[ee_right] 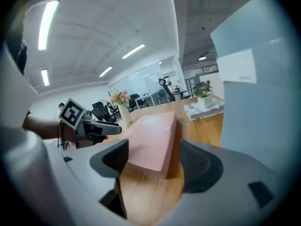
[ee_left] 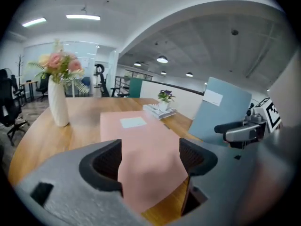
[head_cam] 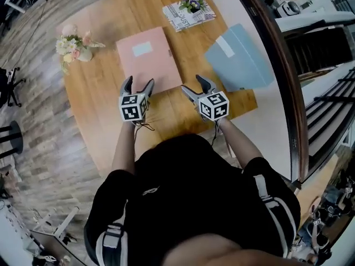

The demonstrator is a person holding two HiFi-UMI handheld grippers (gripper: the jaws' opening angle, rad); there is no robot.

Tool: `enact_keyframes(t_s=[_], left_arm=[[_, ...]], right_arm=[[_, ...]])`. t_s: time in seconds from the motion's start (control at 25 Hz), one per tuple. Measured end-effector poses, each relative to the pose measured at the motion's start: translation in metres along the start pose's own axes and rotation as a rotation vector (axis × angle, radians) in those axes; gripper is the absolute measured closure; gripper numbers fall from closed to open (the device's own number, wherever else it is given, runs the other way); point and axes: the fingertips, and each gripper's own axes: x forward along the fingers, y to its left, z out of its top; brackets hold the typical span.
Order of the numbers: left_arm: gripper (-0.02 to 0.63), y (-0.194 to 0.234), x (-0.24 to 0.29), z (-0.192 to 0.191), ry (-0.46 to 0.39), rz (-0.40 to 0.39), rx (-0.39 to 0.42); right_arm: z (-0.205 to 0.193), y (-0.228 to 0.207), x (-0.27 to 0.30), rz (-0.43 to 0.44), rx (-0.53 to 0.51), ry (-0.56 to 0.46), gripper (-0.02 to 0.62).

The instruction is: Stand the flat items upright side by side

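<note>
Head view: pink folder (head_cam: 148, 57) lying flat mid-surface, near edge at 12 o'clock of both grippers; blue folder (head_cam: 238, 57) at 2 o'clock, by the right edge of the wooden surface (head_cam: 94, 98). At the near left corner the left gripper (head_cam: 138, 85), at the near right corner the right gripper (head_cam: 193, 85), each with fingers spread wide and holding nothing. Judged to be the reach for the pink folder, not yet stood up beside the blue one: work one finger under the near edge rather than shoving it away, pinch only with that edge deep between the pads, then tip it up about its far edge, steadying with the other gripper. Vase of flowers (head_cam: 75, 46) at 10 o'clock, magazines with a small potted plant (head_cam: 188, 10) at 1 o'clock, both well clear. Left gripper view: fingers (ee_left: 106, 161) wide apart, pink cover showing between them, not pinched; blue folder on edge and tilted at 2 o'clock, prop not visible. Right gripper view: fingers (ee_right: 113, 159) likewise wide, pink corner ahead between them, untouched. Beyond: open office, ceiling strip lights (ee_left: 82, 17), glass partitions, office chairs (ee_left: 9, 112), wood-look floor (head_cam: 39, 137).
</note>
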Motion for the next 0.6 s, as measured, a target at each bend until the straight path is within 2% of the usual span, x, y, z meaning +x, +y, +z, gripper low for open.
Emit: enact_keyframes(t_s=[0.24, 0.32, 0.44, 0.6], left_arm=[[0.209, 0.051, -0.002, -0.054, 0.171, 0.107, -0.059], [0.205, 0.052, 0.000, -0.069, 0.212, 0.088, -0.094], [0.206, 0.039, 0.001, -0.081, 0.238, 0.005, -0.138], [0.227, 0.035, -0.005, -0.087, 0.226, -0.008, -0.134]], right_arm=[[-0.013, -0.004, 0.077, 0.022, 0.101, 0.127, 0.253], [-0.026, -0.006, 0.092, 0.010, 0.119, 0.189, 0.253], [-0.049, 0.001, 0.098, 0.010, 0.068, 0.289, 0.276], [-0.061, 0.012, 0.092, -0.015, 0.036, 0.294, 0.291]])
